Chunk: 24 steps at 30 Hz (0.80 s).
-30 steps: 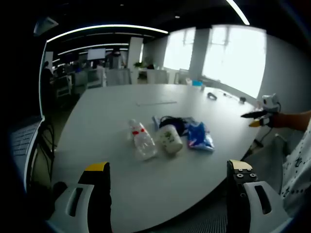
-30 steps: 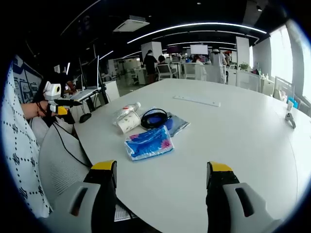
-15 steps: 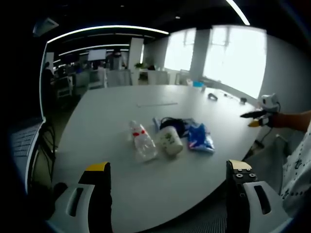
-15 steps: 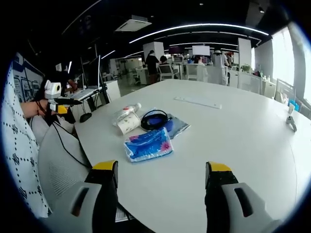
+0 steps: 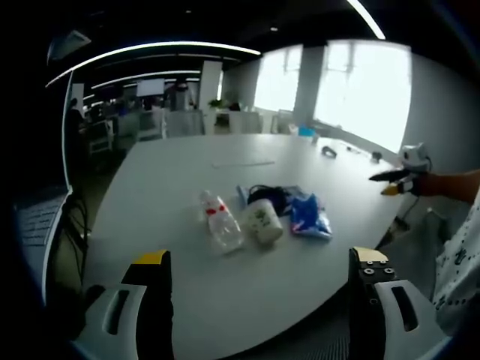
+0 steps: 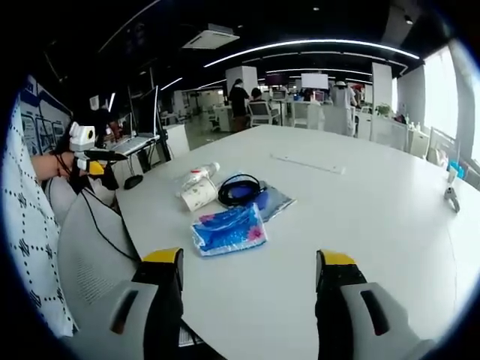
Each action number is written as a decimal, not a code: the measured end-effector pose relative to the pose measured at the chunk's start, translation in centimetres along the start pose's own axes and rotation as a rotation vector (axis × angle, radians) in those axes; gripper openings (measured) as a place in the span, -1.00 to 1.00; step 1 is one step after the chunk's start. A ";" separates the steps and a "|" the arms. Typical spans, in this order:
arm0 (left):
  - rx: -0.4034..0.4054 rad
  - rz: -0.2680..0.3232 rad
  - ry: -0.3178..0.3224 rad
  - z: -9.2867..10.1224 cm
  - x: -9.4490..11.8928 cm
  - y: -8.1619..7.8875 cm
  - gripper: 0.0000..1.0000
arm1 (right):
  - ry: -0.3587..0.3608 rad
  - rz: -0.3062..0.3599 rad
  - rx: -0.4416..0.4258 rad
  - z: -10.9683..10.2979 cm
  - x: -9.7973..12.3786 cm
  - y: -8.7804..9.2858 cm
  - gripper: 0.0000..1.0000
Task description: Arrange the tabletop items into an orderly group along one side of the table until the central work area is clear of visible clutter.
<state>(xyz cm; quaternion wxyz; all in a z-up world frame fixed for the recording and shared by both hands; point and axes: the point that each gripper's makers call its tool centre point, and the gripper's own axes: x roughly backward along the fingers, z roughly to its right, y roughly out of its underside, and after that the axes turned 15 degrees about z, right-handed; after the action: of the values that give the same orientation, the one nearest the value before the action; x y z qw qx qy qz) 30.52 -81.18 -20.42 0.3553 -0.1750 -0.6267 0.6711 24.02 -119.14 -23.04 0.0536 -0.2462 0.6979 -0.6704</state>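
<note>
Bottle lies beside cup on table

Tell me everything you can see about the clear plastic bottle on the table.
The plastic bottle is clear, looks empty, and lies on its side on the white table. It has a red-and-white label near the neck. Its side rests beside or against the paper cup, at the end of the small cluster of items. Neither gripper touches it.

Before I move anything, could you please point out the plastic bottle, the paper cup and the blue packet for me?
plastic bottle (image 5: 220, 225), left gripper view, on its clear body below the red label.
paper cup (image 5: 264, 220), left gripper view, on its white side wall.
blue packet (image 6: 225, 229), right gripper view, on the middle of its flat face.
</note>
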 end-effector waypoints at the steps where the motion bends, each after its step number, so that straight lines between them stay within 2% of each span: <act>1: -0.002 -0.001 0.001 0.0 0.0 0.0 0.90 | -0.002 0.000 0.003 0.0 -0.1 0.0 0.40; 24: -0.006 0.019 -0.007 0.2 -0.8 -0.8 0.84 | -0.029 0.012 0.023 0.3 -1.4 -0.9 0.34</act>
<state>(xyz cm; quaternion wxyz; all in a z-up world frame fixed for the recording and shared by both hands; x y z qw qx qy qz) 31.15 -81.92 -19.74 0.3460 -0.1798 -0.6283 0.6732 25.61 -118.81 -22.56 0.0707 -0.2512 0.6908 -0.6743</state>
